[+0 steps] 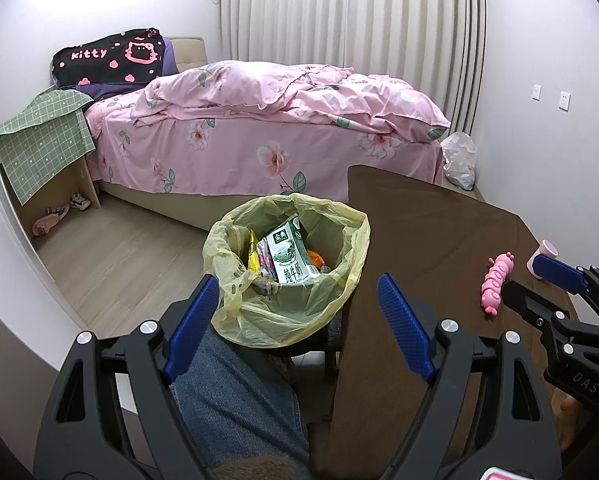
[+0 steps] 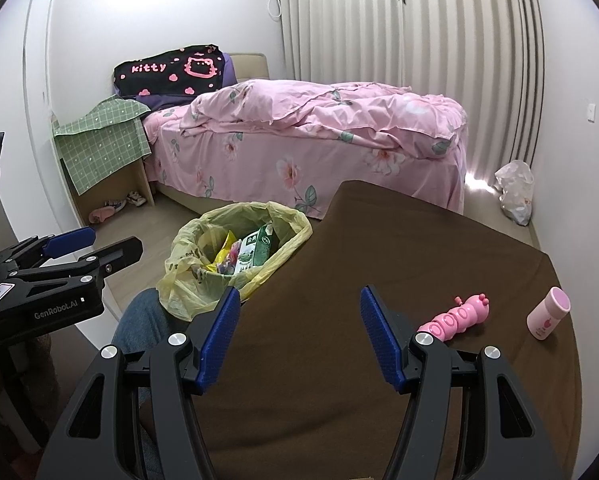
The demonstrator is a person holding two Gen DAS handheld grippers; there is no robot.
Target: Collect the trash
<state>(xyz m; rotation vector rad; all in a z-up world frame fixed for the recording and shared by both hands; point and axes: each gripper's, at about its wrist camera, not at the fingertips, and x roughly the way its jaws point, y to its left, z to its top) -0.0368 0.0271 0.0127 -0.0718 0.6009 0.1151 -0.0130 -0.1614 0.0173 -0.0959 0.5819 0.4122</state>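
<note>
Trash is seen inside the bin (image 1: 287,268), which is lined with a yellow bag (image 1: 351,240). A milk box (image 1: 289,254) and some wrappers (image 1: 257,258) are packed in it. The bin is placed on the floor, just left of the brown table (image 2: 379,260). The left tongs (image 1: 299,300) are held wide over the bin, with nothing in them. The right tongs (image 2: 297,312) are held wide over the table, also empty. On the right of the table, 1 pink toy (image 2: 455,314) and 1 pink cup (image 2: 547,314) are seen.
</note>
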